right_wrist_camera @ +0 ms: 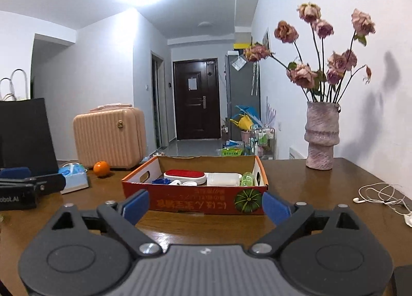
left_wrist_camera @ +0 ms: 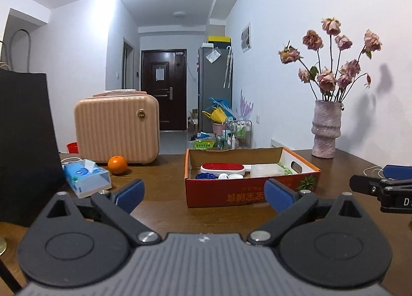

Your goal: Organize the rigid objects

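Note:
An open red cardboard box [left_wrist_camera: 231, 193] [right_wrist_camera: 180, 200] stands on the brown table. Inside lie a red-and-white oblong case [left_wrist_camera: 222, 168] [right_wrist_camera: 184, 175], a clear plastic container [left_wrist_camera: 266, 170] [right_wrist_camera: 222, 179], a blue ring lid [left_wrist_camera: 205, 175] [right_wrist_camera: 160, 181], white caps [left_wrist_camera: 228, 175] and a green bottle [right_wrist_camera: 247, 179]. My left gripper [left_wrist_camera: 204, 194] is open and empty, just in front of the box. My right gripper [right_wrist_camera: 206, 206] is open and empty, also in front of the box. Each gripper shows at the edge of the other's view.
An orange [left_wrist_camera: 117, 164] [right_wrist_camera: 101, 168], a blue tissue pack [left_wrist_camera: 87, 177], a pink hard case [left_wrist_camera: 117, 128] and a black bag [left_wrist_camera: 25, 141] stand at the left. A pink vase of dried roses [left_wrist_camera: 325, 128] [right_wrist_camera: 322, 136] stands at the right. White earphones [right_wrist_camera: 381, 195] lie at the far right.

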Action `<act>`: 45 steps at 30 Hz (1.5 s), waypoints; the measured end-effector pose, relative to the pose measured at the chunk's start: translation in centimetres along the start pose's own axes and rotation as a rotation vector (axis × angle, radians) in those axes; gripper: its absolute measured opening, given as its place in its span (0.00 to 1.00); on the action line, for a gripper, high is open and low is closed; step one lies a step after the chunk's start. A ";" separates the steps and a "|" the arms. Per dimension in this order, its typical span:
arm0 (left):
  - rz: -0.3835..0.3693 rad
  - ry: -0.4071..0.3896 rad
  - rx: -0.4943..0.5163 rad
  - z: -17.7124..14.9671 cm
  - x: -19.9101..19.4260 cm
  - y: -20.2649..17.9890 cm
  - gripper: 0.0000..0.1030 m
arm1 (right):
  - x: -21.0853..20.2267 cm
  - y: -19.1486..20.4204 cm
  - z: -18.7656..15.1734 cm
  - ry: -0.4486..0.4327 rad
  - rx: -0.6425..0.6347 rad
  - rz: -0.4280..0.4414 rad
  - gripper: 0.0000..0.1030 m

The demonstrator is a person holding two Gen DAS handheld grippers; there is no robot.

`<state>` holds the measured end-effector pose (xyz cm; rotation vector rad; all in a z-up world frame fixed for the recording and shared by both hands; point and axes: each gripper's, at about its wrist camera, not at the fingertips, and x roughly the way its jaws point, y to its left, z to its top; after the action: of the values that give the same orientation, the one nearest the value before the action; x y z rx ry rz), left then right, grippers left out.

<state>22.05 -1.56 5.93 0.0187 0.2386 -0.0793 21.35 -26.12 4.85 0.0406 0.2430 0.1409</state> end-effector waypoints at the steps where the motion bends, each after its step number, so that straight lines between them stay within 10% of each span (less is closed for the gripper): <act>1: 0.001 -0.005 -0.002 -0.1 -0.7 0.1 0.99 | -0.8 0.3 -0.2 -0.002 -0.005 -0.002 0.92; 11: 0.008 -0.018 0.053 -5.7 -11.2 -0.1 1.00 | -11.8 3.9 -7.2 0.015 -0.111 0.003 0.95; 19: 0.024 0.057 -0.021 -10.3 -18.7 0.1 1.00 | -18.2 5.6 -10.6 0.062 0.077 -0.020 0.95; 45: -0.026 0.032 0.008 -9.1 -19.3 -0.4 1.00 | -19.1 6.9 -9.4 0.010 -0.015 0.013 1.00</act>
<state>1.24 -0.22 1.69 0.0253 0.2707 -0.1057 -0.16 -21.79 0.69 0.0270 0.2515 0.1557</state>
